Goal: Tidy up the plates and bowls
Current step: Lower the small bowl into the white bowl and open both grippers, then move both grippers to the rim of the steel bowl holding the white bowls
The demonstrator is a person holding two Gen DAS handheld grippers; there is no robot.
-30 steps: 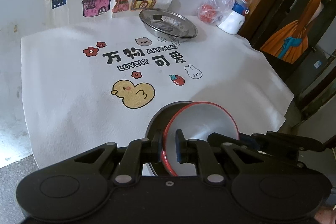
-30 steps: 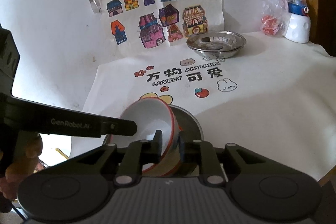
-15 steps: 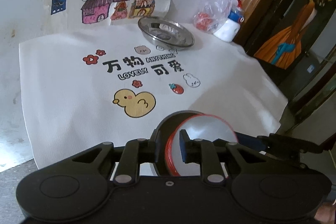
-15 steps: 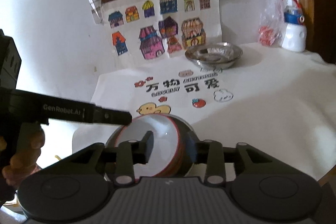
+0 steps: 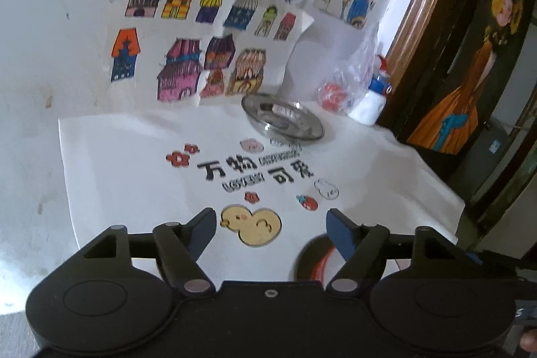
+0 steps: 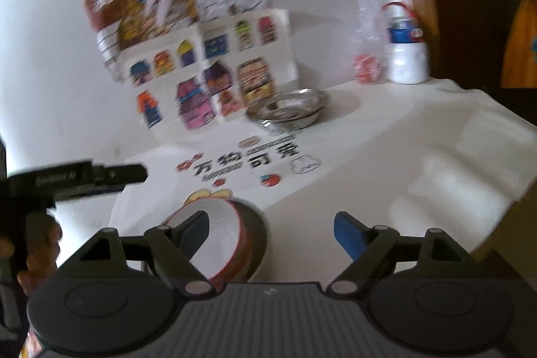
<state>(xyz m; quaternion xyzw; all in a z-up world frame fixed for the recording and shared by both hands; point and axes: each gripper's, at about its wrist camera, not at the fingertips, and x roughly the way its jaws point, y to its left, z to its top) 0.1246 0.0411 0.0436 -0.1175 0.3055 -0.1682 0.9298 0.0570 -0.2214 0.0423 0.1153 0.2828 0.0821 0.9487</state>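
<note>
Left gripper [image 5: 270,223]: jaws spread wide, holding nothing, hovering above the duck print on the white cloth [image 5: 127,176].

Red-rimmed bowl [image 6: 218,244]: sits nested inside a dark bowl [image 6: 258,234] at the near edge of the worktop, about 7 o'clock in the right view and 5 o'clock in the left view, where only a sliver shows. It leans a little in its seat; I can't tell whether it is fully settled.

Steel plate [image 5: 283,119]: alone at the far side of the cloth, about 12 o'clock from both grippers, just in front of the paper with coloured houses and well apart from the nested bowls.

Right gripper [image 6: 270,230]: jaws also wide apart and empty, the left finger crossing in front of the red-rimmed bowl, though whether it touches is unclear.

Bottle [image 6: 407,52]: white with a red handle, standing at 1 o'clock beside a thin plastic bag by the wall; not part of the sorting.

Handling, bowls: they look like glazed ceramic, so I'd judge them stiff, fairly heavy, slick and liable to chip if knocked together. The rim is the only place the fingers could pinch, one inside, one outside.

Handling, steel plate: likely light, rigid and slippery, with a thin flared lip; take it at that lip, as it may skate on the cloth.
</note>
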